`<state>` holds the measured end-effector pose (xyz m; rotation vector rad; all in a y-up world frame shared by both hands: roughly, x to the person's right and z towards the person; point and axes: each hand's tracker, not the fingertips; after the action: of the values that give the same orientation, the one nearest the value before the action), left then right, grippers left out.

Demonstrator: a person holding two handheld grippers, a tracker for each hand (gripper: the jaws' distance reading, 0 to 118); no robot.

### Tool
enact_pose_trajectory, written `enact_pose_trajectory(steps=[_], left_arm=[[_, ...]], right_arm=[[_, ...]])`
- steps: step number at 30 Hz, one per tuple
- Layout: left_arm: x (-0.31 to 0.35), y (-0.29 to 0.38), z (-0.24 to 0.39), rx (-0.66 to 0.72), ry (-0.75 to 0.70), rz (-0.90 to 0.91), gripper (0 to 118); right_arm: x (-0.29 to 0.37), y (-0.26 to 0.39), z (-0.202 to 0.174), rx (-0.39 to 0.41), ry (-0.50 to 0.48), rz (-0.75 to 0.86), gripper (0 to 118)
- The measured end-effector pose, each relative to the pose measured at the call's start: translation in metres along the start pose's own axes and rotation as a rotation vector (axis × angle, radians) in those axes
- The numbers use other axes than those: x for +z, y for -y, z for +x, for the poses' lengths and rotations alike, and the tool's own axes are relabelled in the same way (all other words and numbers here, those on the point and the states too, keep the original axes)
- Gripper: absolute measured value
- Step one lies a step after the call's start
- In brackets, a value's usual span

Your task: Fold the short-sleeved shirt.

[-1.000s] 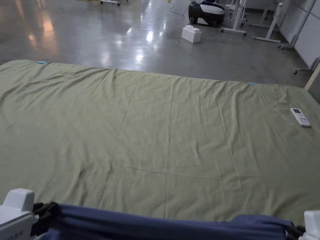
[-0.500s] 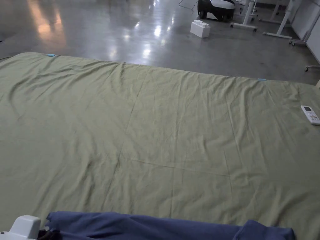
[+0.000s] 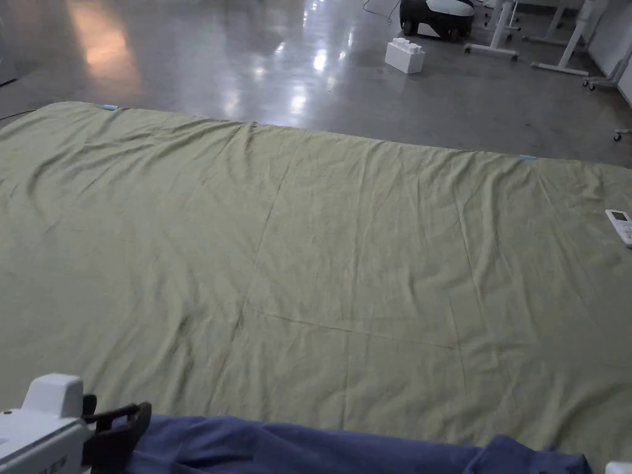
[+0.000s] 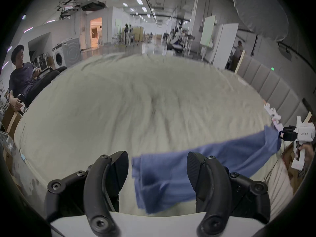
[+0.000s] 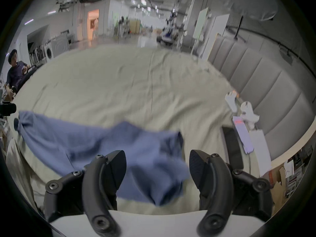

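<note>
The blue short-sleeved shirt [image 3: 308, 447] lies bunched in a long strip along the near edge of the green-sheeted bed [image 3: 345, 247]. My left gripper [image 3: 133, 426] sits at the shirt's left end. In the left gripper view its jaws [image 4: 157, 165] stand wide open, with the shirt [image 4: 171, 177] lying loose on the sheet between and beyond them. My right gripper [image 5: 157, 165] is open too, over the shirt's right end [image 5: 145, 155]. A white corner of its body [image 3: 619, 467] peeks in at the bottom right of the head view.
A white remote [image 3: 620, 223] lies near the bed's right edge. A padded grey headboard [image 5: 256, 80] runs along the right, with white objects [image 5: 246, 114] and a dark flat thing [image 5: 232, 148] beside it. A person [image 4: 22, 80] sits off the left side. A white block [image 3: 404, 55] stands on the floor beyond.
A second ago both grippers held the shirt stretched between them by its ends. Now both sets of jaws are open and the shirt rests on the sheet. The head camera has tilted.
</note>
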<state>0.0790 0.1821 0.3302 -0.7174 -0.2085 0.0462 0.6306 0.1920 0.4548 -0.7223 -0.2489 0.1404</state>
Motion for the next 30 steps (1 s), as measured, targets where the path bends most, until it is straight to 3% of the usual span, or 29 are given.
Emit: enact_pose_trajectory(steps=[5, 10, 12, 14, 18, 26, 30], left_arm=[[-0.001, -0.033, 0.027, -0.008, -0.001, 0.156, 72], [0.007, -0.061, 0.071, -0.054, -0.055, 0.324, 66], [0.011, -0.069, 0.086, -0.058, -0.065, 0.374, 46], [0.013, -0.074, 0.097, -0.063, -0.085, 0.413, 20], [0.018, -0.079, 0.111, -0.065, -0.114, 0.466, 4], [0.021, -0.074, 0.101, -0.042, -0.141, 0.465, 1], [0.026, -0.068, 0.071, -0.015, -0.104, 0.364, 1]], right_arm=[[0.015, -0.042, -0.030, -0.012, 0.009, 0.284, 80], [0.025, -0.077, -0.055, -0.105, 0.034, 0.499, 77], [0.028, -0.087, -0.062, -0.088, 0.066, 0.577, 58], [0.026, -0.095, -0.067, -0.108, 0.087, 0.592, 25], [0.019, -0.102, -0.070, -0.170, 0.038, 0.577, 4], [0.022, -0.100, -0.079, -0.117, 0.064, 0.633, 0], [0.022, -0.101, -0.081, -0.101, 0.040, 0.624, 0]])
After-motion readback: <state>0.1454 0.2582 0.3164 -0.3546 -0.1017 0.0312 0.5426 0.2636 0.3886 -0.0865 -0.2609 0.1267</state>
